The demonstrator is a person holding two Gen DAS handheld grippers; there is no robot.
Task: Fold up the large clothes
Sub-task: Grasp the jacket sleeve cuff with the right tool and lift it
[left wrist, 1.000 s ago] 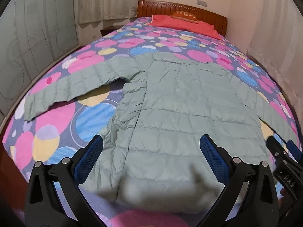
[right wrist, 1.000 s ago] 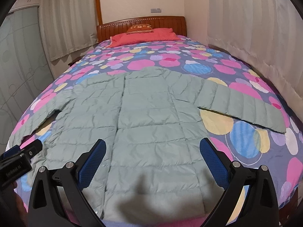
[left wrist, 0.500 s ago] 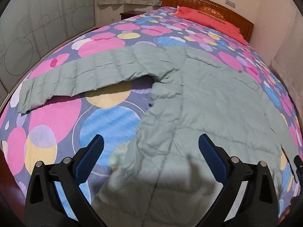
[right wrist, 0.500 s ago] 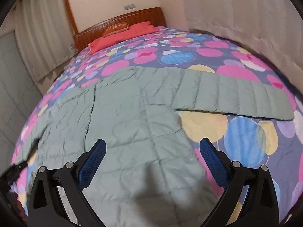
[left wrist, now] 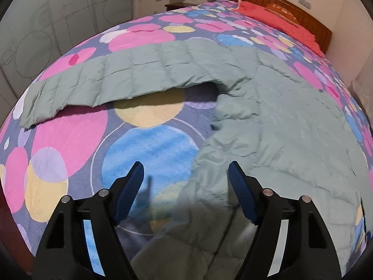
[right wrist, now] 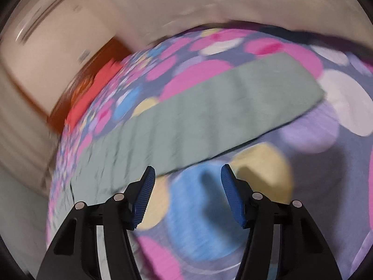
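My left fingers [left wrist: 185,194] hang apart over the jacket [left wrist: 268,126] side edge, my right fingers [right wrist: 187,194] apart just short of its sleeve [right wrist: 209,114] on the bed [left wrist: 70,137]; I'd pinch each edge deep, both layers.

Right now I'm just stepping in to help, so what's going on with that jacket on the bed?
A person is starting to fold a pale green quilted jacket spread flat on the spotted bedspread, sleeves out to the sides. The left hand-held gripper is open over the jacket's side edge near the hem. The right hand-held gripper is open too, just short of the other sleeve, though that view is blurred. Nothing is gripped or folded yet.
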